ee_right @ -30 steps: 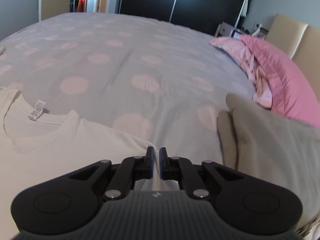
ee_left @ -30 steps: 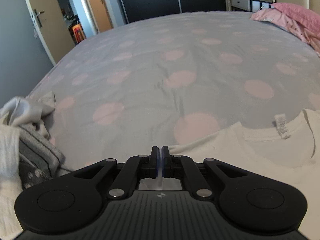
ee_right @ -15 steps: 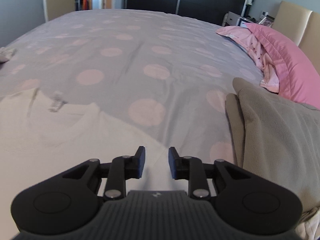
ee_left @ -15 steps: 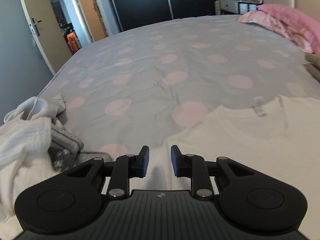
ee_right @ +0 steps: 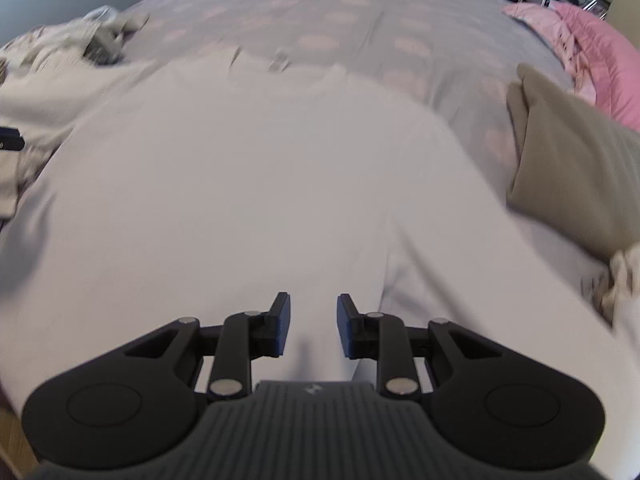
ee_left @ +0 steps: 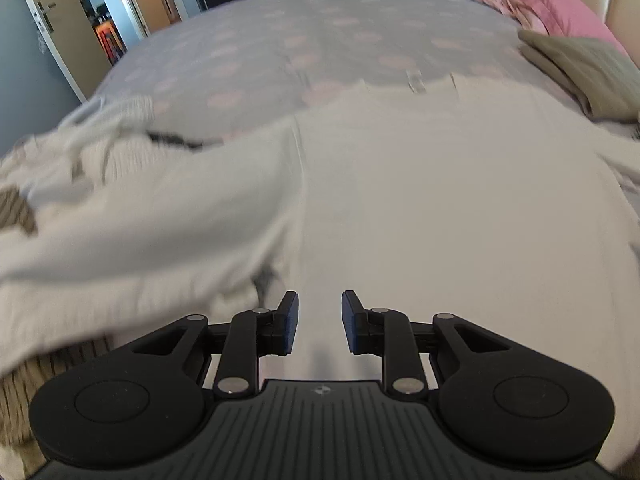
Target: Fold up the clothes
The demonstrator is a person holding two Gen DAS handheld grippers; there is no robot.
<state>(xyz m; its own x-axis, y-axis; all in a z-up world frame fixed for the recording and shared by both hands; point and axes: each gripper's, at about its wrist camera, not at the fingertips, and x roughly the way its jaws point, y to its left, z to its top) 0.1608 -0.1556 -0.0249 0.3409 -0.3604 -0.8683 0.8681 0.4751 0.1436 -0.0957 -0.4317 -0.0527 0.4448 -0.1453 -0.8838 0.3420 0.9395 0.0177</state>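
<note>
A white T-shirt [ee_left: 440, 184] [ee_right: 256, 184] lies spread flat on the bed, collar and neck label [ee_left: 416, 80] [ee_right: 280, 62] at the far end. My left gripper [ee_left: 319, 312] hovers over the shirt's near left part, jaws open with nothing between them. My right gripper [ee_right: 313, 314] hovers over the shirt's near middle, also open and empty. Both views are motion-blurred.
A heap of white and grey clothes [ee_left: 92, 184] [ee_right: 60, 52] lies left of the shirt. A folded tan garment [ee_left: 580, 68] [ee_right: 572, 168] sits at the right, pink pillows [ee_right: 588, 48] behind it. The grey bedspread [ee_left: 320, 28] has pink dots. Doors stand beyond the bed's far left.
Both grippers were shut on the shirt's shoulders, then opened and let go. Both have pulled back toward the near edge, so most of the shirt now shows.
</note>
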